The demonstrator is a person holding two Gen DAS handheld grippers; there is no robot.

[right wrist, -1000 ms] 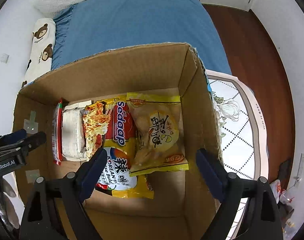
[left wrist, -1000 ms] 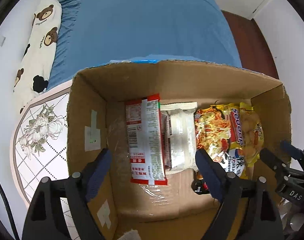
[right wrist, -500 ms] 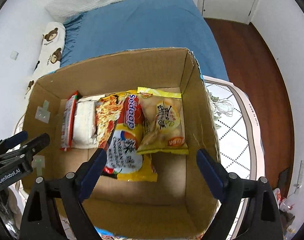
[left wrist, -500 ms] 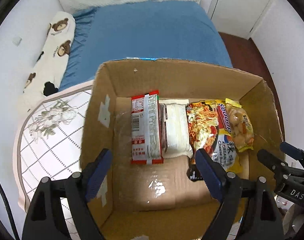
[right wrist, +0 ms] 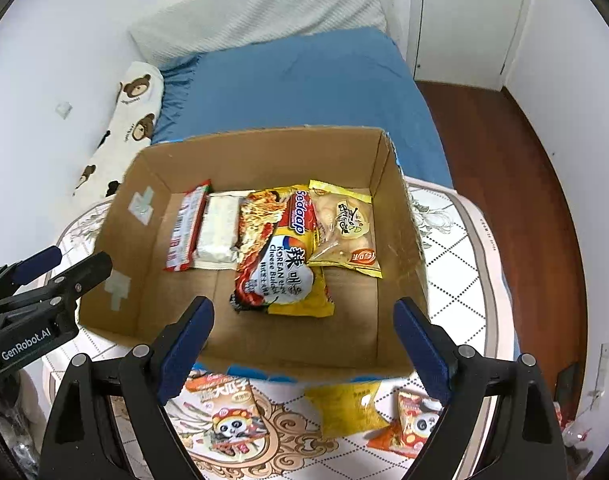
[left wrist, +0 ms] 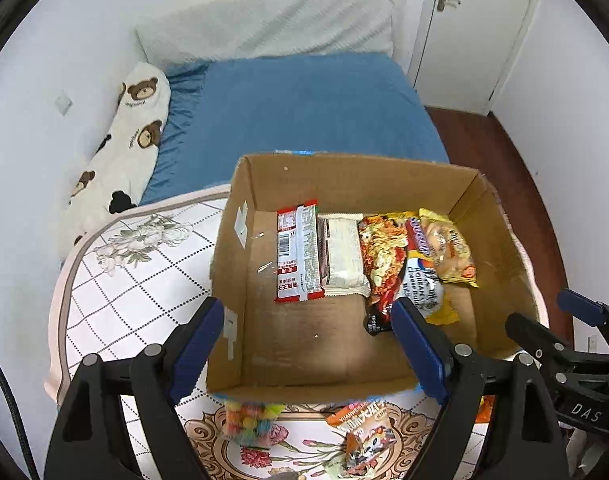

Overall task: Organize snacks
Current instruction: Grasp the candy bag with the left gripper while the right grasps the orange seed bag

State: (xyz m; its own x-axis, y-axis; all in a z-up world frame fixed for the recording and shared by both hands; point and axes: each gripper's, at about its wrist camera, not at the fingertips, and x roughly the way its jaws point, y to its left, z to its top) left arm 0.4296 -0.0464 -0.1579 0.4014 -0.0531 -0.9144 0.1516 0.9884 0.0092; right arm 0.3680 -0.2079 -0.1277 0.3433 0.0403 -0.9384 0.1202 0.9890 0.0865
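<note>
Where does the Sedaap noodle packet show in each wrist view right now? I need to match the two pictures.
Left wrist: Sedaap noodle packet lies in the box, right of centre, just beyond the right-hand fingertip.
Right wrist: the packet lies mid-box, centre of the picture.
Shared landmark: the white packet directly beside it, on its left in both views.

A: Ahead of the right gripper, the noodle packet point(right wrist: 282, 252) reads "Sedaap", then "KOREAN" and "Cheese Buldak".

B: Off to its left, the left gripper point(right wrist: 60, 268) reads "GenRobot.AI". From the other side, the right gripper point(left wrist: 552, 320) shows "DAS".
</note>
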